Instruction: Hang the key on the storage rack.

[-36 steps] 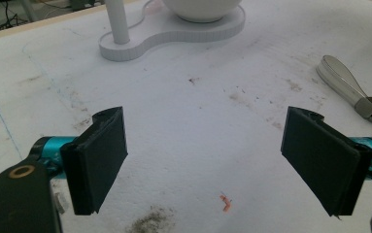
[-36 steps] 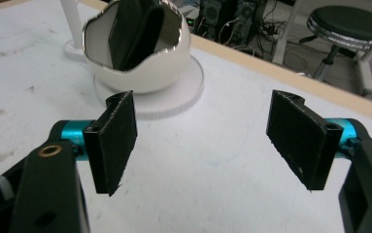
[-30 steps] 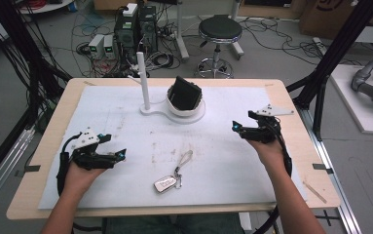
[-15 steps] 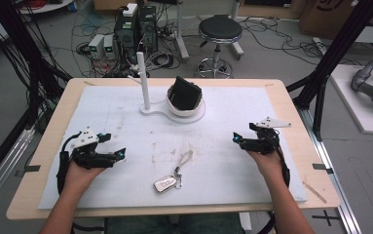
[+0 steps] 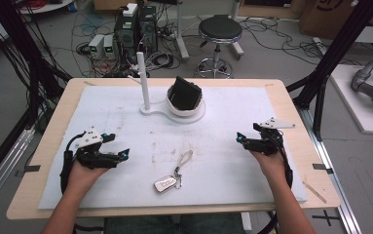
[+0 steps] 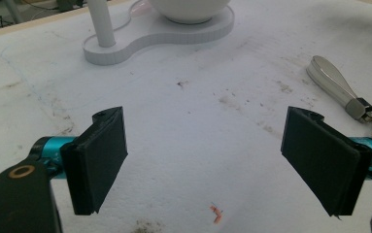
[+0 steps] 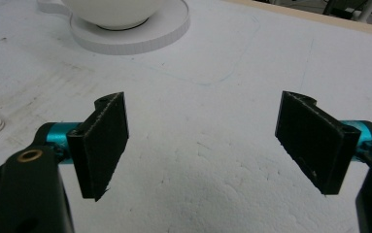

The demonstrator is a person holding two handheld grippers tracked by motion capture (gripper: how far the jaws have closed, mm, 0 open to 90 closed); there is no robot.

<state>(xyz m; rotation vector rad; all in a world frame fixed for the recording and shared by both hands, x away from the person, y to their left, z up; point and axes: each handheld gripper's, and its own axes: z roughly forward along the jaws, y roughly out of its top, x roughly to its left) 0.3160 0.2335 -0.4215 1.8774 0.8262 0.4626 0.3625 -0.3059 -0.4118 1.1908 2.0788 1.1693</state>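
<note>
Resting on grainy white foam, left gripper (image 5: 124, 155) gapes wide, empty; right gripper (image 5: 239, 138) likewise; metal keyring (image 5: 166, 184) between.

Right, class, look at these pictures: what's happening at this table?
A person sits at a table covered by a white mat, holding a two-jaw tool in each hand. The left tool and the right tool both rest on the mat with jaws wide open, gripping nothing. Between them lies a key fob on a strap, untouched. Farther back stands a white stand with an upright post and a bowl holding a dark object.
</note>
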